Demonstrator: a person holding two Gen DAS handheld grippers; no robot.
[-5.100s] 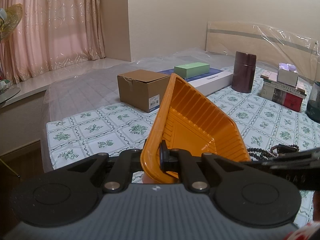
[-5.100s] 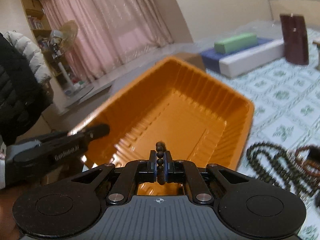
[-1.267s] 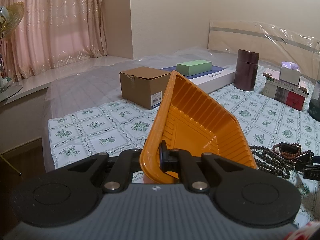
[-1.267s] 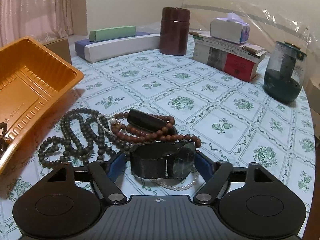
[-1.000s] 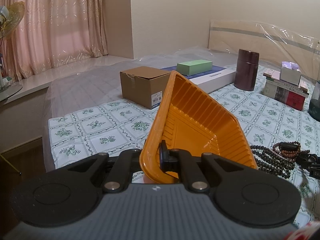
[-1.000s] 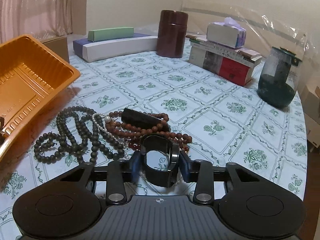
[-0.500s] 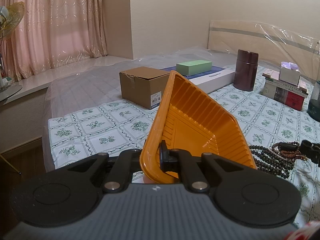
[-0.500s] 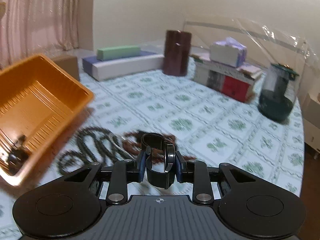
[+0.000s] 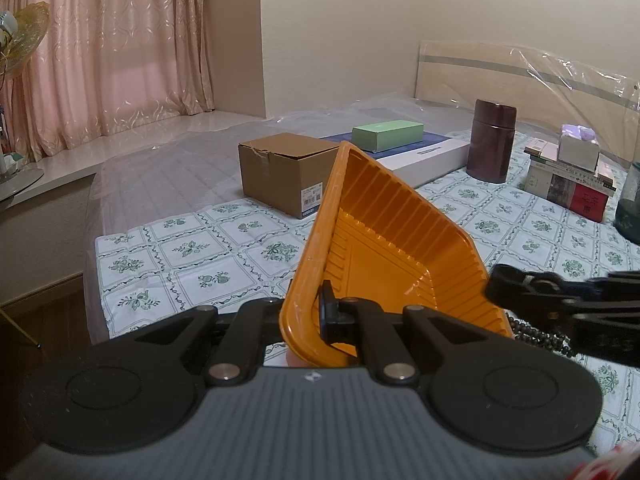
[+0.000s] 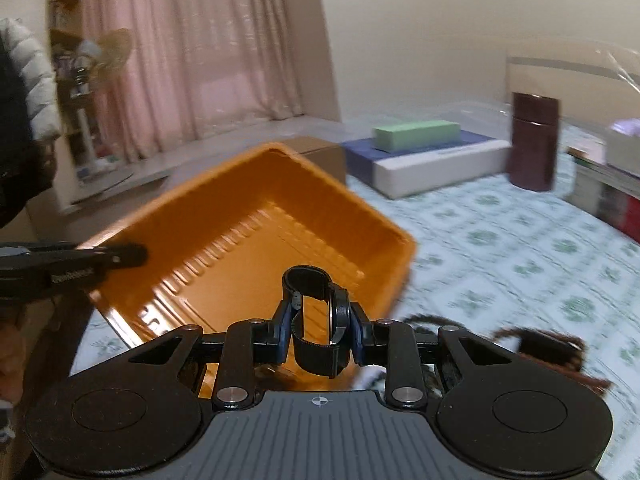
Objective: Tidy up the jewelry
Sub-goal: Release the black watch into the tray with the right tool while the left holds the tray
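The left gripper [image 9: 316, 316] is clamped on the near rim of the orange tray [image 9: 384, 240], tipping it up off the flowered cloth [image 9: 192, 248]. Further right, the right gripper [image 10: 318, 330] grips a black watch [image 10: 320, 320] just over the tray's edge, so that piece looks close to being dropped in. Dark beads [image 9: 532, 330] and reddish-brown beads [image 10: 556, 346] lie on the cloth beside the tray, waiting their turn

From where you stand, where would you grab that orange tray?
By its near rim, from the open front side, as the left gripper does: the orange tray has a thin raised lip that the jaws can pinch, and its walls flare outward.
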